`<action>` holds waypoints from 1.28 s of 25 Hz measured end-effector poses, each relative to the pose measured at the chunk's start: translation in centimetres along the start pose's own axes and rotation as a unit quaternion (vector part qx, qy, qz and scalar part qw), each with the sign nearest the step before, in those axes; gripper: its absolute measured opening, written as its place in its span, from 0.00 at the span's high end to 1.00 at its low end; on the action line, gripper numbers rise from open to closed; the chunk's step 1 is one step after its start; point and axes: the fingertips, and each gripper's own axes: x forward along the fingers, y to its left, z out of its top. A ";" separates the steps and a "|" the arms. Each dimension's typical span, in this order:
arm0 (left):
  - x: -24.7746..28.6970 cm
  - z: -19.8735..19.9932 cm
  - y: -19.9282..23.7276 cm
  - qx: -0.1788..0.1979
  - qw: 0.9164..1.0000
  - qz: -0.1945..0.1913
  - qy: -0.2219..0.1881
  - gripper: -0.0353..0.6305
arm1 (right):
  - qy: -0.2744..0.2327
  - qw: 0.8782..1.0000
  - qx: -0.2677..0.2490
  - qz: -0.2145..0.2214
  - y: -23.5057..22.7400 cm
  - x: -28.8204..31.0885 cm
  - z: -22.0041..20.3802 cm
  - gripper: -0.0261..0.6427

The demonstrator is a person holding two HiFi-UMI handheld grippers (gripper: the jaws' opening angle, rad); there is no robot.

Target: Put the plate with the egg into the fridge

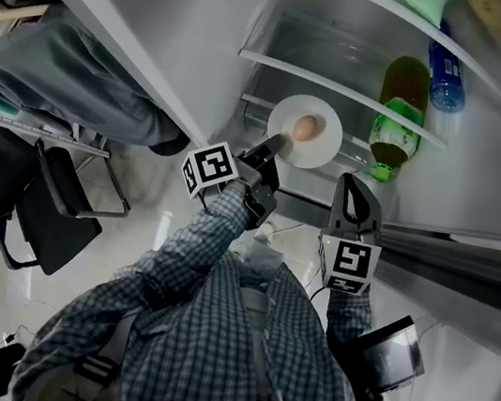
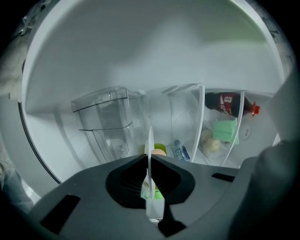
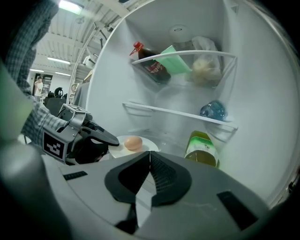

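White plate (image 1: pixel 323 152) with one egg (image 1: pixel 305 128) is clamped in left hand-held gripper (image 1: pixel 273 144); right hand-held gripper (image 1: pixel 358 184) closed, empty.

i read this as a big open hall, more a workshop or lab than a home: beside the open fridge (image 3: pixel 262 84) i see a high ceiling with strip lights (image 3: pixel 70 6) and bare metal trusses (image 3: pixel 96 33), plus a black chair (image 1: pixel 60 230) on a pale floor (image 1: pixel 146 225).

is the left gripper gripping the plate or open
Shut on the plate: in the left gripper view its white rim stands edge-on, pinched between the fingers of the left gripper.
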 end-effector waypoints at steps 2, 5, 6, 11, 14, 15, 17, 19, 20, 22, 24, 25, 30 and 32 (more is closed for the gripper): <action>0.2 0.1 0.3 -0.001 1.000 0.003 -0.002 0.92 | 0.001 1.000 -0.023 0.008 0.2 0.4 0.0 0.95; 0.4 0.2 0.5 -0.002 1.000 0.003 -0.003 0.92 | 0.006 0.997 -0.080 0.021 0.8 1.1 0.0 0.95; 0.5 0.2 0.5 -0.003 1.000 0.003 -0.004 0.92 | 0.008 0.995 -0.100 0.026 1.1 1.3 0.0 0.95; 1.0 0.5 0.9 -0.010 1.000 0.007 -0.008 0.92 | 0.019 0.987 -0.157 0.041 2.5 2.0 -0.7 0.95; 1.3 0.6 1.0 -0.010 1.000 0.010 -0.008 0.92 | 0.026 0.976 -0.209 0.050 3.3 2.4 -1.0 0.95; 1.4 0.6 1.1 -0.010 1.000 0.011 -0.008 0.92 | 0.027 0.973 -0.221 0.054 3.5 2.5 -1.0 0.95; 1.6 0.6 1.2 -0.011 1.000 0.013 -0.008 0.92 | 0.029 0.970 -0.235 0.058 3.7 2.7 -1.2 0.95; 1.9 0.7 1.4 -0.012 1.000 0.015 -0.009 0.92 | 0.031 0.967 -0.245 0.062 3.8 3.0 -1.4 0.95; 2.0 0.7 1.5 -0.012 1.000 0.016 -0.010 0.92 | 0.032 0.965 -0.252 0.064 3.8 3.1 -1.5 0.95; 2.3 0.6 1.6 -0.013 1.000 0.018 -0.011 0.92 | 0.035 0.960 -0.270 0.067 3.8 3.5 -1.8 0.95; 2.5 0.6 1.7 -0.014 1.000 0.019 -0.012 0.92 | 0.035 0.955 -0.286 0.069 3.8 3.8 -1.9 0.95; 2.5 0.6 1.7 -0.015 1.000 0.020 -0.013 0.92 | 0.034 0.953 -0.292 0.070 3.8 4.0 -1.9 0.95; 2.6 0.6 1.7 -0.017 0.999 0.025 -0.015 0.92 | 0.038 0.944 -0.320 0.072 4.0 4.4 -2.0 0.95; 2.7 0.6 1.7 -0.018 0.999 0.026 -0.015 0.92 | 0.039 0.941 -0.329 0.069 3.9 4.6 -2.0 0.95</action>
